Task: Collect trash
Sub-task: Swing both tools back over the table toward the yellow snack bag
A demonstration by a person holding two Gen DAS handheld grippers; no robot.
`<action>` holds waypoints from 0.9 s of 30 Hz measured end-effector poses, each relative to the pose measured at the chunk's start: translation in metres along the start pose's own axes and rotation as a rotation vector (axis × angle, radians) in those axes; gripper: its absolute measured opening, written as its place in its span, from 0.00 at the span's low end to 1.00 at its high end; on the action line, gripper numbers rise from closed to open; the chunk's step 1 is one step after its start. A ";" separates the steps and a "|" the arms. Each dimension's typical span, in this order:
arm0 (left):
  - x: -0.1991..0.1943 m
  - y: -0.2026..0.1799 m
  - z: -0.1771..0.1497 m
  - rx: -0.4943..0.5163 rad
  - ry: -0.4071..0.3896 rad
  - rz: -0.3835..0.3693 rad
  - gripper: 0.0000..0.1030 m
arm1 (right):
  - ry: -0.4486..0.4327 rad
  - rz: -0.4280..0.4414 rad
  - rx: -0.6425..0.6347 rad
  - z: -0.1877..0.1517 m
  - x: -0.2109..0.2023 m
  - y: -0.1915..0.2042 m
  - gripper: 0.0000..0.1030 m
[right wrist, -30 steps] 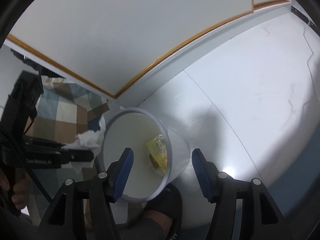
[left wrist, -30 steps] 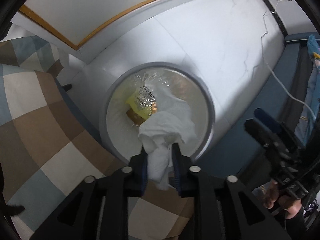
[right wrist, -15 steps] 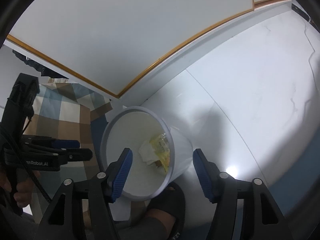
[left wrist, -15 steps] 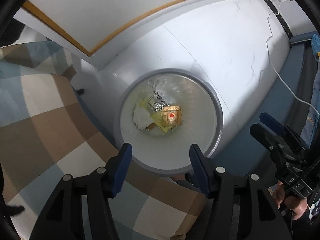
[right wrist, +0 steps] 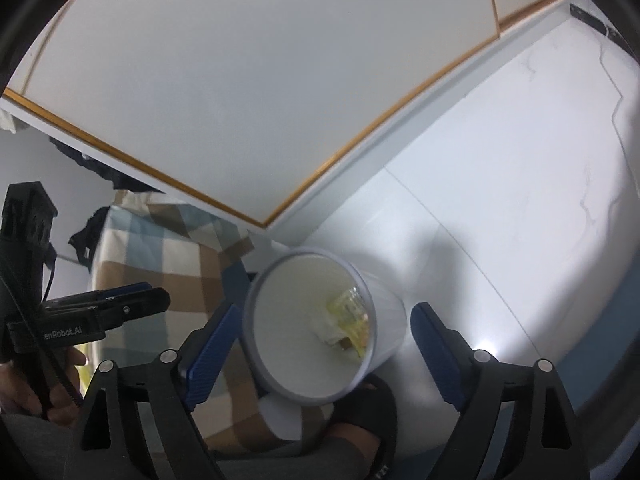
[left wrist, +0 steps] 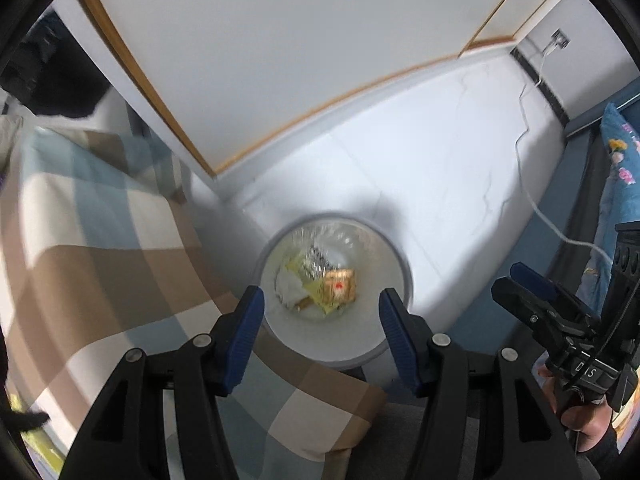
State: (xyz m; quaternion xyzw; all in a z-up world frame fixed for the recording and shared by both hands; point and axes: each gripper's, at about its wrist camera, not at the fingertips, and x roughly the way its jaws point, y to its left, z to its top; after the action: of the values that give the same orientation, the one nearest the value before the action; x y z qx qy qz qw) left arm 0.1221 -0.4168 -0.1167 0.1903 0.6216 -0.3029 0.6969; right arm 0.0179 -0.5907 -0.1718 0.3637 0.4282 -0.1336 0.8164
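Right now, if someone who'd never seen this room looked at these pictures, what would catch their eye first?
First, the round white plastic trash bin on the pale floor, with a white crumpled tissue and yellow and orange snack wrappers at its bottom. Next, the open blue-padded left gripper poised above it. Then the brown, cream and blue checked blanket beside the bin, on its left in the left wrist view.

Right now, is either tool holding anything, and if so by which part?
Nothing is held. The left tool and the right tool are both open and empty above the white bin; the crumpled tissue lies inside it with wrappers.
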 end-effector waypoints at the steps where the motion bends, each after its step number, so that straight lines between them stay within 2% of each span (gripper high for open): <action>1: -0.006 0.000 -0.001 -0.002 -0.020 0.005 0.54 | -0.017 -0.002 -0.013 0.001 -0.008 0.005 0.88; 4: -0.026 0.005 -0.006 -0.018 -0.083 0.010 0.54 | -0.061 -0.013 -0.056 0.004 -0.029 0.019 0.93; 7: -0.052 0.015 -0.018 -0.046 -0.159 0.017 0.54 | -0.108 -0.029 -0.104 0.006 -0.050 0.034 0.93; 10: -0.071 0.025 -0.031 -0.072 -0.222 0.026 0.57 | -0.195 -0.057 -0.143 0.008 -0.080 0.052 0.93; 11: -0.082 0.031 -0.038 -0.087 -0.248 0.028 0.64 | -0.233 -0.067 -0.150 0.010 -0.092 0.059 0.93; 12: -0.087 0.034 -0.043 -0.096 -0.260 0.027 0.68 | -0.273 -0.077 -0.157 0.011 -0.105 0.066 0.93; 14: -0.101 0.046 -0.057 -0.120 -0.302 0.022 0.68 | -0.351 -0.093 -0.173 0.011 -0.129 0.083 0.93; 18: -0.129 0.075 -0.087 -0.178 -0.398 0.044 0.68 | -0.454 -0.120 -0.256 0.007 -0.166 0.122 0.93; 22: -0.158 0.102 -0.113 -0.243 -0.492 0.084 0.69 | -0.552 -0.108 -0.319 -0.003 -0.195 0.160 0.93; 24: -0.171 0.115 -0.123 -0.284 -0.536 0.101 0.70 | -0.575 -0.071 -0.340 -0.010 -0.205 0.182 0.93; 27: -0.191 0.136 -0.142 -0.343 -0.607 0.098 0.79 | -0.595 -0.016 -0.385 -0.024 -0.211 0.216 0.93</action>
State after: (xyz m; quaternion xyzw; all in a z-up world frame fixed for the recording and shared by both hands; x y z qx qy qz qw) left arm 0.0965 -0.1891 0.0332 0.0012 0.4182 -0.2031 0.8854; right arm -0.0086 -0.4425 0.0908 0.1447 0.1920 -0.1569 0.9579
